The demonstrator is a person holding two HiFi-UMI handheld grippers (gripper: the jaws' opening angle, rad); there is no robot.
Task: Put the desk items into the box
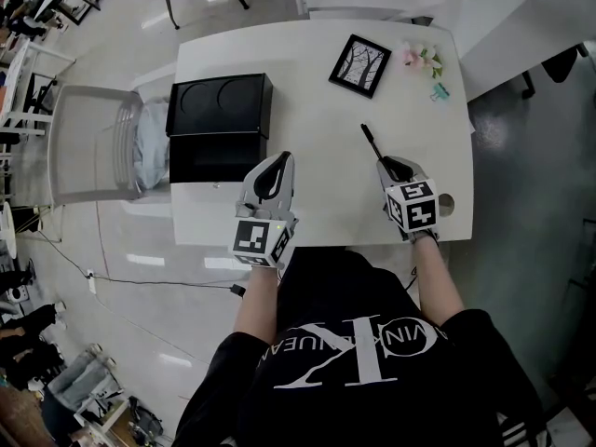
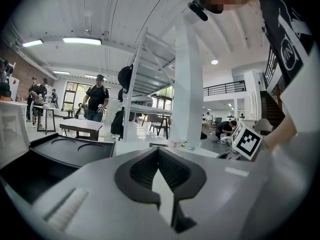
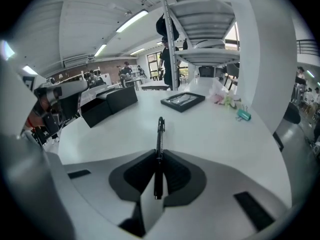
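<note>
An open black box (image 1: pixel 217 156) stands at the left of the white table (image 1: pixel 317 194), its lid (image 1: pixel 220 105) folded back behind it. My left gripper (image 1: pixel 279 160) sits just right of the box, shut with nothing between its jaws (image 2: pixel 159 154); the box (image 2: pixel 60 156) shows at its left. Over the table's front right, my right gripper (image 1: pixel 387 164) is shut on a black pen (image 1: pixel 370 140) that sticks out forward past the jaws (image 3: pixel 159 156), its tip (image 3: pixel 161 121) above the tabletop. A black picture frame (image 1: pixel 359 64), pink flowers (image 1: pixel 416 58) and a teal binder clip (image 1: pixel 440 92) lie at the far right.
A clear plastic chair (image 1: pixel 93 142) stands left of the table, close to the box. A round cable hole (image 1: pixel 445 203) is near the table's front right corner. The frame (image 3: pixel 183 100), flowers (image 3: pixel 222 100) and clip (image 3: pixel 243 115) lie ahead of the right gripper. People stand far off (image 2: pixel 96 96).
</note>
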